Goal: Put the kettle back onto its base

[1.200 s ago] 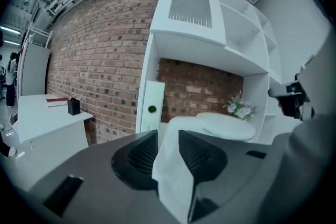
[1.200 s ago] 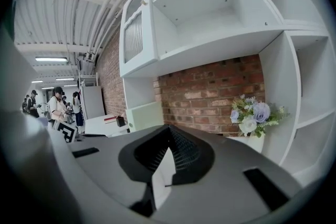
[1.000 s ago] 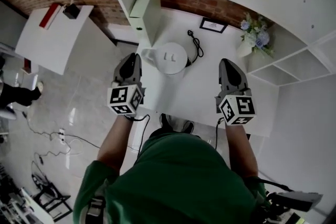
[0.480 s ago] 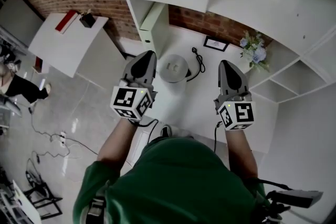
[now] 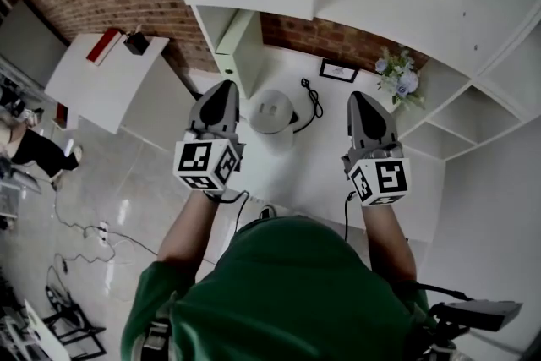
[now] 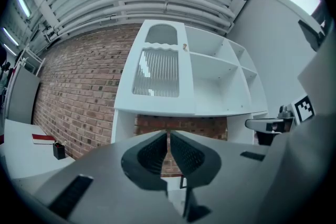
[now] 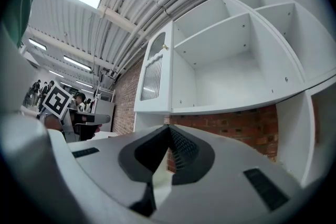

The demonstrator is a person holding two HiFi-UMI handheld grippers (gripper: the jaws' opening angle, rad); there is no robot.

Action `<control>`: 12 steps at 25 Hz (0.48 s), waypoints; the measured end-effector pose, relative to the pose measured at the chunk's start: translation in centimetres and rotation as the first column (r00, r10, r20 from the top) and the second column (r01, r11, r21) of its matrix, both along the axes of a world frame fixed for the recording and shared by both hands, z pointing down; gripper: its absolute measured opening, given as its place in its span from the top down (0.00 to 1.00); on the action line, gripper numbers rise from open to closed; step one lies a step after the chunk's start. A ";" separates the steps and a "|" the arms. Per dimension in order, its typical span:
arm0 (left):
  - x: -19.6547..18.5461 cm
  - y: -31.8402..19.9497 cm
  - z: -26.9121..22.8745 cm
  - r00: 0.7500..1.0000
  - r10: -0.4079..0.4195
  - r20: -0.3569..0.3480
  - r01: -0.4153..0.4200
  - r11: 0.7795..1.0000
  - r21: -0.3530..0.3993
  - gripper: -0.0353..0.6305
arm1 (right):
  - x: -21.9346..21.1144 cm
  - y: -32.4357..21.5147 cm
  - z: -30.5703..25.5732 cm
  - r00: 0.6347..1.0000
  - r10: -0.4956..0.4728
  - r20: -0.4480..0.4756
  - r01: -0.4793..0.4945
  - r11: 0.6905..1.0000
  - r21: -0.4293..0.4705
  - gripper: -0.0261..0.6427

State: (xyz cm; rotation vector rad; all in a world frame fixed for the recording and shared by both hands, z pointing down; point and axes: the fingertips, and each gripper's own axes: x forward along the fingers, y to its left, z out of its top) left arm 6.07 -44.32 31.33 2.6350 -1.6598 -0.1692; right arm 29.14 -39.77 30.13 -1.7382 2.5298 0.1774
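Fingers of the left gripper (image 5: 223, 90) and the right gripper (image 5: 358, 100) are pressed together, empty. Ahead and below, between them, the white kettle (image 5: 272, 110) stands near the table's (image 5: 324, 158) back edge (its base I cannot see), nearer to the left gripper.

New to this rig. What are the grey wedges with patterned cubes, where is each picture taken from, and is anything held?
No robot here: a person holds a gripper in each hand, the left gripper and the right gripper; the patterned cubes are part of them. The head view looks steeply down from the person's head. Each gripper view rides on its gripper and looks along its jaws toward a white shelf unit and a brick wall. On the white counter stand a white kettle with a black cord beside it, a picture frame and a vase of flowers. Both pairs of jaws are together with nothing between them, so nothing is held.
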 end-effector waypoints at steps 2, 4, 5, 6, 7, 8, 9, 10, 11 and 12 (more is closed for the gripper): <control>-0.1 -0.1 0.3 1.000 -0.005 -0.011 0.005 1.000 -0.011 0.89 | 0.2 0.1 0.2 1.000 0.004 0.002 -0.004 1.000 -0.003 0.93; -0.3 0.0 0.3 1.000 -0.006 -0.015 0.006 1.000 -0.016 0.89 | 0.2 0.2 0.2 1.000 0.006 0.002 -0.006 1.000 -0.004 0.93; -0.4 0.1 0.3 1.000 -0.007 -0.014 0.007 1.000 -0.016 0.89 | 0.2 0.3 0.2 1.000 0.005 0.001 -0.005 1.000 -0.004 0.93; -0.4 0.1 0.3 1.000 -0.009 -0.014 0.009 1.000 -0.017 0.89 | 0.1 0.3 0.2 1.000 0.004 0.001 -0.004 1.000 -0.004 0.93; -0.5 0.2 0.4 1.000 -0.012 -0.014 0.011 1.000 -0.018 0.89 | 0.1 0.4 0.4 1.000 0.004 0.002 -0.004 1.000 -0.006 0.93; -0.5 0.2 0.5 1.000 -0.015 -0.016 0.015 1.000 -0.020 0.89 | 0.2 0.4 0.5 1.000 0.006 0.005 -0.006 1.000 -0.009 0.93; -0.6 0.2 0.6 1.000 -0.018 -0.018 0.018 1.000 -0.022 0.89 | 0.2 0.5 0.7 1.000 0.008 0.008 -0.008 1.000 -0.012 0.93; -0.8 0.2 0.6 1.000 -0.020 -0.020 0.020 1.000 -0.024 0.89 | 0.1 0.5 0.8 1.000 0.010 0.009 -0.009 1.000 -0.015 0.93; -0.9 0.3 0.7 1.000 -0.021 -0.021 0.021 0.999 -0.026 0.89 | 0.1 0.6 0.9 1.000 0.010 0.010 -0.010 1.000 -0.017 0.93; -1.0 0.3 0.7 1.000 -0.022 -0.021 0.022 0.999 -0.028 0.89 | 0.0 0.6 1.0 1.000 0.009 0.010 -0.009 1.000 -0.019 0.93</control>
